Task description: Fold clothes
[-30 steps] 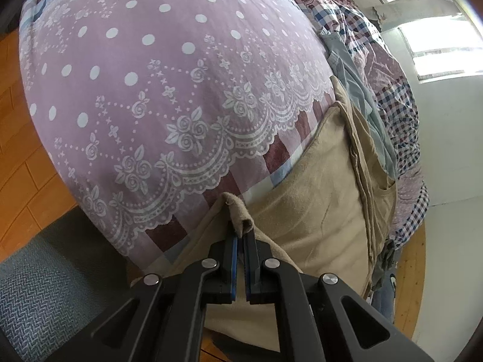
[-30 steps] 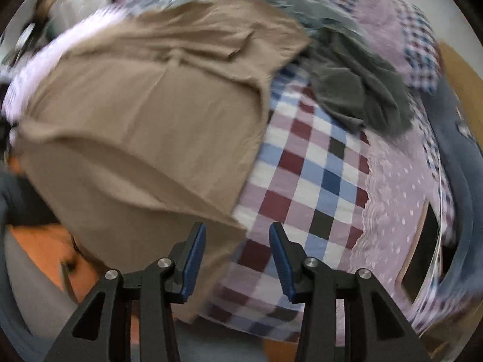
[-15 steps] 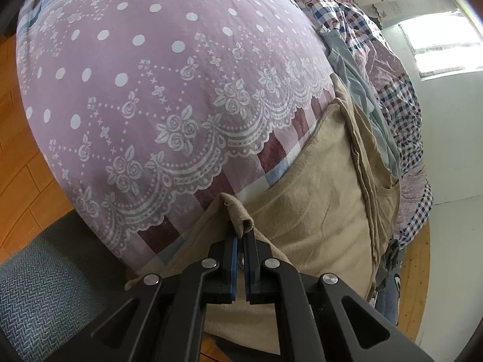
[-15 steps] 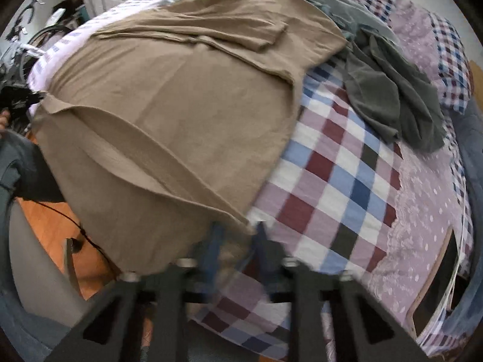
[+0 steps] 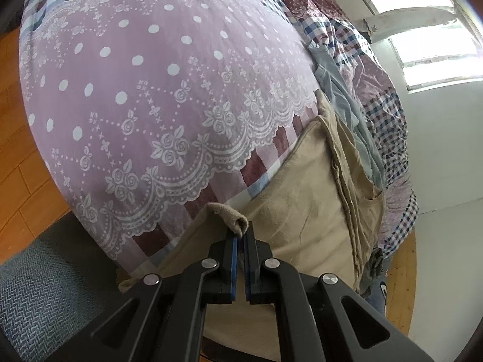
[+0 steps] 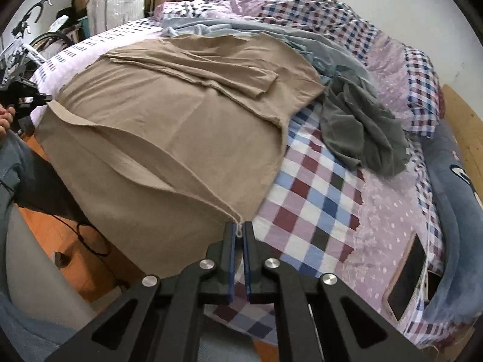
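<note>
A tan shirt (image 6: pixel 169 120) lies spread flat on the bed, its sleeve folded across the chest. My right gripper (image 6: pixel 239 233) is shut on the shirt's near hem corner. My left gripper (image 5: pixel 240 235) is shut on the other hem corner, a rolled tan fold (image 5: pixel 232 215) poking up between the pads. The same shirt (image 5: pixel 305 211) stretches away to the right in the left wrist view. The left gripper also shows far left in the right wrist view (image 6: pixel 22 99), held by a hand.
The bed has a checked and lilac dotted quilt (image 6: pixel 320 190). A dark grey garment (image 6: pixel 359 132) and a light blue one (image 6: pixel 305 40) lie beyond the shirt. A phone (image 6: pixel 407 274) lies at the bed's right edge. Boxes and a bicycle (image 6: pixel 27 45) stand behind. Wooden floor (image 5: pixel 18 163) and a grey rug (image 5: pixel 45 295) lie below.
My right gripper was open over the hem a second ago; it has closed on the shirt's corner. The left gripper has stayed shut on its corner and shifted slightly.
</note>
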### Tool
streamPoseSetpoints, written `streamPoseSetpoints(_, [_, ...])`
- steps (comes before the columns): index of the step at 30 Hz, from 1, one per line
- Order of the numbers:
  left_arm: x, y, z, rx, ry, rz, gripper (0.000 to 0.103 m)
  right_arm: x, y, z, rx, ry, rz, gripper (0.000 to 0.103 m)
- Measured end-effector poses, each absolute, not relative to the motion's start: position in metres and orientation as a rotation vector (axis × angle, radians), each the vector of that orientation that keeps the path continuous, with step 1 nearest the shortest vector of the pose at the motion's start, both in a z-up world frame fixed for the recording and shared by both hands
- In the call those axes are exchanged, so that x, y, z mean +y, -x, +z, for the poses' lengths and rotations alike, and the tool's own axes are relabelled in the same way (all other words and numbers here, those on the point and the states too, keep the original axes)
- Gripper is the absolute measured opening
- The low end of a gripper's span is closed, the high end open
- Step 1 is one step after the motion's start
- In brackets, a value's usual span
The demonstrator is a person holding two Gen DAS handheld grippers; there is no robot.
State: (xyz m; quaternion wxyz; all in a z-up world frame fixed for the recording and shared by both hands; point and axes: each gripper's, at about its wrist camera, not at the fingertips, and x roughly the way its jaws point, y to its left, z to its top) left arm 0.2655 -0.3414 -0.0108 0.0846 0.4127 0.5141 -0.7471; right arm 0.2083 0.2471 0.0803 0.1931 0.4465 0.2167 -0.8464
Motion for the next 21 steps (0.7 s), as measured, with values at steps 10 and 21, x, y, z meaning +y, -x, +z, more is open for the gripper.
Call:
streamPoseSetpoints(10, [-0.333, -0.255, -0.014, 1.52, -1.266, -2.218, 0.002, 0.262, -0.172, 0.047, 0.569, -1.484, -2.278, 0.031])
streamPoseSetpoints(21, [-0.331, -0.253, -0.016, 1.492, -1.287, -2.221, 0.002, 0.248, -0.161, 0.031, 0.609, -1.476, -2.17, 0.039])
